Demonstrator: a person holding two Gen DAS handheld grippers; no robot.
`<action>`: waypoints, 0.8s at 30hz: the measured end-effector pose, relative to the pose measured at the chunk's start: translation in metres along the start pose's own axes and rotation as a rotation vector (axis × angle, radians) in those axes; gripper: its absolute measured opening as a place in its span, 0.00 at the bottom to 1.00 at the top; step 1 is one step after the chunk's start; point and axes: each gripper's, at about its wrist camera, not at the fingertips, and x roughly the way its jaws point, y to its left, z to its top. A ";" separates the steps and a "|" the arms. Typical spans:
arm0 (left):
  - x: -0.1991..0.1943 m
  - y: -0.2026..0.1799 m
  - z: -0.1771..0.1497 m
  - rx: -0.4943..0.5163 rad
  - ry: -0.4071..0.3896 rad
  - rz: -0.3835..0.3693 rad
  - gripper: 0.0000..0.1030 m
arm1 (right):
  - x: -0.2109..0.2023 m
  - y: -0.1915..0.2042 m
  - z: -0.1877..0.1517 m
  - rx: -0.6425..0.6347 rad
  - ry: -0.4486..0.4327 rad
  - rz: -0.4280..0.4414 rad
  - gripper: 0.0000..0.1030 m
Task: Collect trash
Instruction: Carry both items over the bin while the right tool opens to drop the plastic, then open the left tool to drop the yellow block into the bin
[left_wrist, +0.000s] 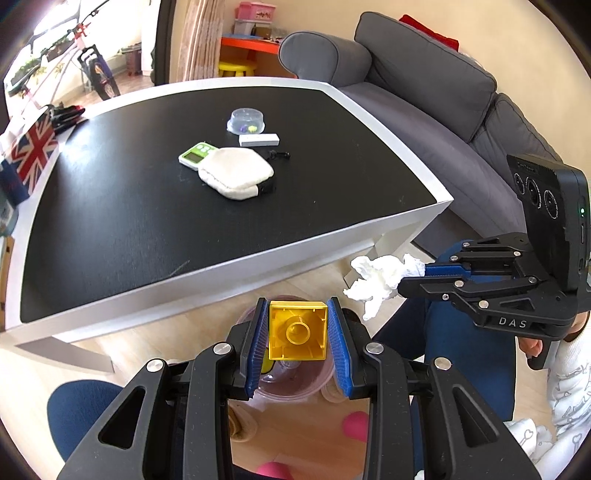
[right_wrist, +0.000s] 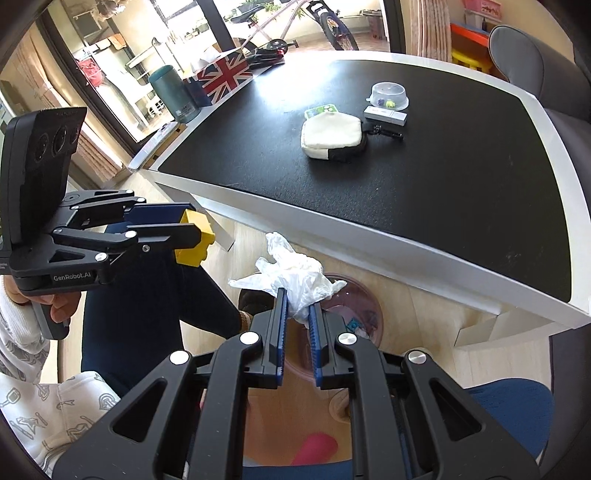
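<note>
My left gripper (left_wrist: 297, 314) is shut on a yellow toy brick (left_wrist: 297, 329), held above a clear pinkish bin (left_wrist: 295, 384) on the floor in front of the table. The brick (right_wrist: 195, 238) and the left gripper (right_wrist: 192, 230) also show in the right wrist view. My right gripper (right_wrist: 297, 301) is shut on a crumpled white tissue (right_wrist: 291, 275), held over the same bin (right_wrist: 354, 306). In the left wrist view the tissue (left_wrist: 380, 275) hangs from the right gripper (left_wrist: 413, 277) at the right, beside the table corner.
The black-topped white table (left_wrist: 229, 258) carries a white pouch (left_wrist: 236, 173), a green timer (left_wrist: 195, 155), a white box (left_wrist: 258, 139), a clear lidded dish (left_wrist: 245, 120) and a Union Jack box (left_wrist: 33, 147). A grey sofa (left_wrist: 424, 85) stands right. The person's legs flank the bin.
</note>
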 end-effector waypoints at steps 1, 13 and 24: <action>0.000 0.001 -0.001 -0.003 0.000 0.001 0.31 | 0.001 0.000 -0.001 0.001 -0.001 0.002 0.10; -0.004 0.001 0.002 -0.003 -0.010 0.003 0.31 | -0.012 -0.005 0.002 0.030 -0.069 -0.024 0.85; 0.004 -0.001 0.001 0.005 0.018 -0.017 0.31 | -0.011 -0.013 0.007 0.066 -0.061 -0.061 0.94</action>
